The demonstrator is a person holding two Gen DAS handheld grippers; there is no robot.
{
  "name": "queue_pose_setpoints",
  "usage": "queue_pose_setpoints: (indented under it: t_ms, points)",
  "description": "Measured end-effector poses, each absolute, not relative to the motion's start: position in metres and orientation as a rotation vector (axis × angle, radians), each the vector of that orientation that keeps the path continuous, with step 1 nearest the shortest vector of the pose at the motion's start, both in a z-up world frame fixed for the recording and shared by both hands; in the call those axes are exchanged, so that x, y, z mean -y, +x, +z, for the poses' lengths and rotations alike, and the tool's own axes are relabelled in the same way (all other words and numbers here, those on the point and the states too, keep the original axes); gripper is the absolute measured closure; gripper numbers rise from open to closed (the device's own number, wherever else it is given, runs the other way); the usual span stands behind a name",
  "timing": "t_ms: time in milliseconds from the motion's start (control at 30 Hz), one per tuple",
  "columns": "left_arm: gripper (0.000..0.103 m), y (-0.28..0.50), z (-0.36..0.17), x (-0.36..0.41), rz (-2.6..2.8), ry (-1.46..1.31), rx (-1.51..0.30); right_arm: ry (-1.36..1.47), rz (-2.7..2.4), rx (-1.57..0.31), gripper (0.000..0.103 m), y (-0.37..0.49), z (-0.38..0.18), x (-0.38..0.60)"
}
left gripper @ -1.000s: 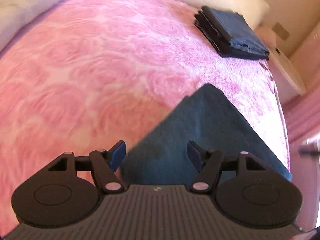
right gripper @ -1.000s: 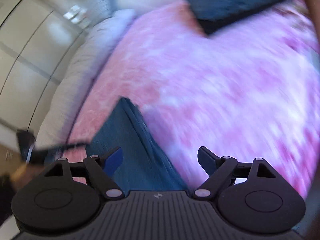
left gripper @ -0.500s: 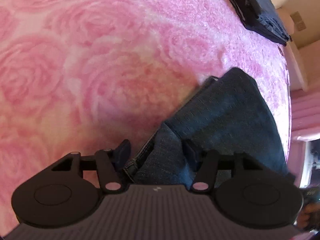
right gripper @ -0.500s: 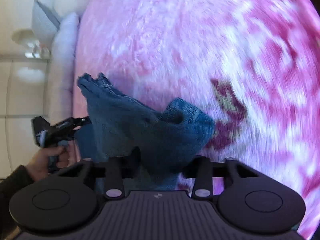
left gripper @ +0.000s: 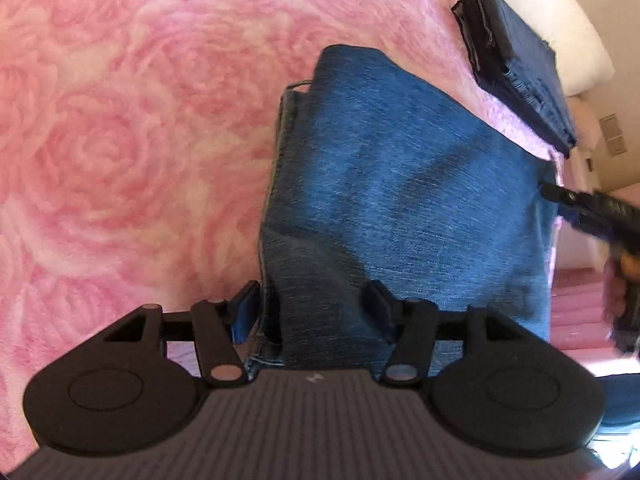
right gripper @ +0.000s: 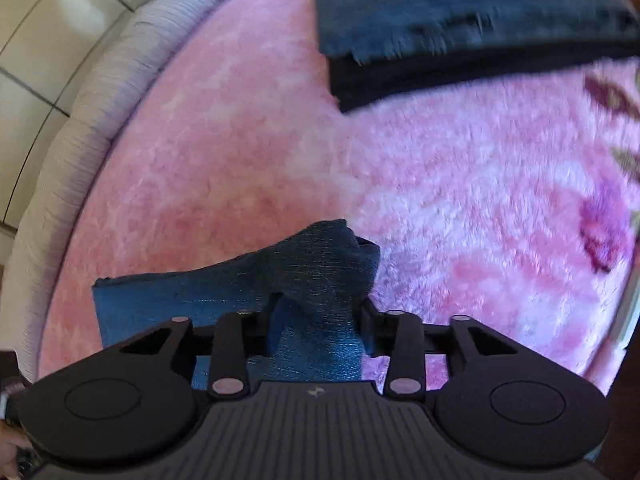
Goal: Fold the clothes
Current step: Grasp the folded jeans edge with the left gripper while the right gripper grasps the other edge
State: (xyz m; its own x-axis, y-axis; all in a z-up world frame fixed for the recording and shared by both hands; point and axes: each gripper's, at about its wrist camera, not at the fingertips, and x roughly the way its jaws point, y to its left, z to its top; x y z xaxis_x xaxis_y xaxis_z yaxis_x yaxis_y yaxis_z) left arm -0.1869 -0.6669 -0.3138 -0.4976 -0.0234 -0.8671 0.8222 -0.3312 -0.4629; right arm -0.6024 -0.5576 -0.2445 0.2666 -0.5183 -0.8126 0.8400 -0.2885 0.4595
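Note:
Folded blue jeans lie on the pink rose-patterned blanket. My left gripper is shut on the jeans' near edge, denim bunched between its fingers. My right gripper is shut on another edge of the same jeans, which rises in a fold between its jaws. The right gripper also shows at the right edge of the left wrist view, at the jeans' far side.
A stack of folded dark clothes lies beyond the jeans near a white pillow; it also shows in the right wrist view. A grey cushioned bed edge runs along the left, with cupboard doors behind.
Both grippers closed on the jeans' edges and have carried them toward the dark stack. The jeans now lie flatter and more spread between the two grippers.

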Motion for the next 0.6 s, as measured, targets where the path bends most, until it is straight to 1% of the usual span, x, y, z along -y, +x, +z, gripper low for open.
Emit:
queue_pose_setpoints:
  t_ms: [33,67,133,200,233,267,300,367,400,433,467,533,600]
  points:
    - [0.037,-0.182,-0.317,0.669,-1.894,1.068,-1.332,1.240,-1.403,-0.330,0.038,-0.596,-0.240,0.547]
    - [0.035,-0.178,-0.321,0.671,-1.901,1.064,-1.354,1.243,-1.431,-0.289,0.032,-0.593,-0.240,0.531]
    - [0.035,-0.171,-0.329,0.675,-1.896,1.035,-1.434,1.254,-1.487,-0.204,0.031,-0.587,-0.240,0.499]
    - [0.039,-0.168,-0.338,0.676,-1.887,1.007,-1.504,1.321,-1.499,-0.125,0.031,-0.579,-0.249,0.464]
    - [0.044,-0.167,-0.343,0.675,-1.888,0.994,-1.531,1.350,-1.499,-0.093,0.031,-0.575,-0.254,0.450]
    - [0.052,-0.167,-0.345,0.674,-1.902,0.983,-1.533,1.385,-1.492,-0.070,0.031,-0.569,-0.260,0.435]
    - [0.053,-0.167,-0.345,0.672,-1.912,0.969,-1.535,1.421,-1.484,-0.046,0.031,-0.564,-0.267,0.419]
    - [0.059,-0.167,-0.342,0.665,-1.927,0.946,-1.512,1.479,-1.441,0.028,0.033,-0.557,-0.283,0.400]
    - [0.060,-0.165,-0.339,0.660,-1.937,0.930,-1.501,1.500,-1.415,0.074,0.047,-0.554,-0.292,0.394]
    - [0.064,-0.162,-0.335,0.654,-1.947,0.905,-1.496,1.511,-1.378,0.123,0.066,-0.552,-0.298,0.392]
    - [0.067,-0.156,-0.329,0.646,-1.955,0.872,-1.495,1.512,-1.370,0.127,0.068,-0.552,-0.299,0.392]
    - [0.070,-0.146,-0.316,0.627,-1.961,0.799,-1.514,1.512,-1.360,0.128,0.081,-0.553,-0.298,0.394]
    - [0.073,-0.138,-0.301,0.598,-1.952,0.752,-1.544,1.489,-1.332,0.114,0.084,-0.555,-0.280,0.386]
